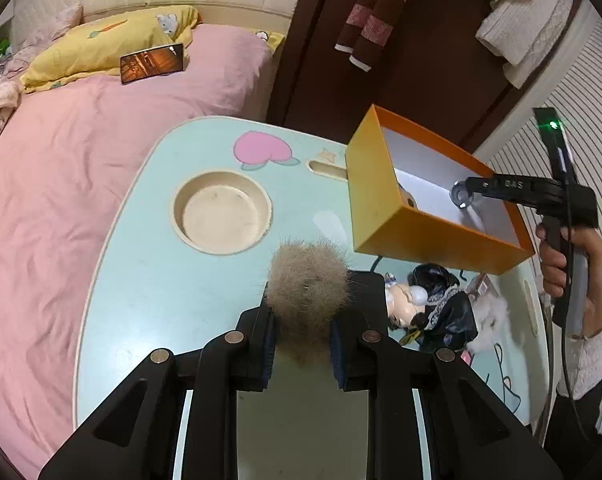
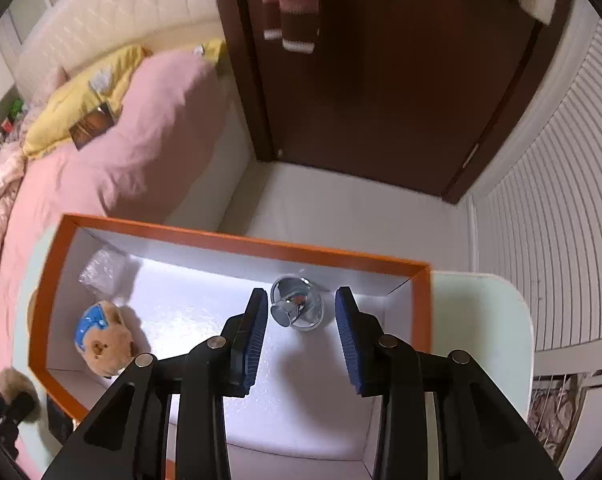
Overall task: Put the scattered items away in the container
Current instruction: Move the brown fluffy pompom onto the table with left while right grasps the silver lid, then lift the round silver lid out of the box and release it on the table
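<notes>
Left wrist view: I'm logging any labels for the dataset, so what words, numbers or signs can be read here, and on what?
"DAS": white letters, as far as they can be made out, on the black arm of the right gripper over the orange box.
Phone on the bed: screen shows a picture, no readable text.
Table: cartoon drawings only, no words.
</notes>
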Demonstrator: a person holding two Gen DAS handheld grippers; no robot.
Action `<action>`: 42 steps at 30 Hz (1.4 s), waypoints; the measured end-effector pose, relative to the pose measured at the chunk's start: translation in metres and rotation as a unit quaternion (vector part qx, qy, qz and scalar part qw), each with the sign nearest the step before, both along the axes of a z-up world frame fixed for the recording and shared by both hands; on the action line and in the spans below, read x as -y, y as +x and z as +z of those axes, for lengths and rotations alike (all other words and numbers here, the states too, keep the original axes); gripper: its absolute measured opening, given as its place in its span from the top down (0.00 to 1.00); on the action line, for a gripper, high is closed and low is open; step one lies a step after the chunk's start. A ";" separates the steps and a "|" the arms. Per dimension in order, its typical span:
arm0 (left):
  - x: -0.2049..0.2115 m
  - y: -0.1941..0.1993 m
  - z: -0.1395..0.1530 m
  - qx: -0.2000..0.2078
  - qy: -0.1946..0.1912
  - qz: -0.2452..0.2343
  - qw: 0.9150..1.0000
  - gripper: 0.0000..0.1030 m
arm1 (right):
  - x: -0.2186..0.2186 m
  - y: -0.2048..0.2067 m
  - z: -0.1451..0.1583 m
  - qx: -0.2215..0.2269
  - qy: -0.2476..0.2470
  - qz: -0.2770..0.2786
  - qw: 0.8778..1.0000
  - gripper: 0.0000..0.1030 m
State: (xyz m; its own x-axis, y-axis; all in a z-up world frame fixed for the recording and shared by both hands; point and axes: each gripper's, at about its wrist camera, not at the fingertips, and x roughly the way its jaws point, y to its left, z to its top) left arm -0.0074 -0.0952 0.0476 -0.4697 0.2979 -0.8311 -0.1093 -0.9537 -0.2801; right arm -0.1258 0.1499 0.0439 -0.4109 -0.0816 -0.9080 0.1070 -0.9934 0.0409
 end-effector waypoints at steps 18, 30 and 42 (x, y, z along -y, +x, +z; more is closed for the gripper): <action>-0.033 0.010 -0.020 0.034 -0.024 -0.042 0.998 0.60 | 0.017 0.009 -0.005 -0.022 0.079 0.019 0.996 0.66; -0.020 0.011 -0.003 0.032 0.019 -0.027 0.999 0.39 | 0.030 0.113 0.058 -0.071 -0.114 0.133 0.982 0.66; -0.080 -0.029 0.053 -0.040 -0.057 -0.109 0.992 0.39 | 0.041 0.162 -0.003 -0.041 -0.091 0.129 0.987 0.64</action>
State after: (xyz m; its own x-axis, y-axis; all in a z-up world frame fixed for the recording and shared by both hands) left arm -0.0369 -0.0155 0.1006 -0.4700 0.3052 -0.8282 -0.3342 -0.9300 -0.1531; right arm 0.0365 0.1086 0.0414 -0.4271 -0.3525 -0.8327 0.3655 -0.9096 0.1976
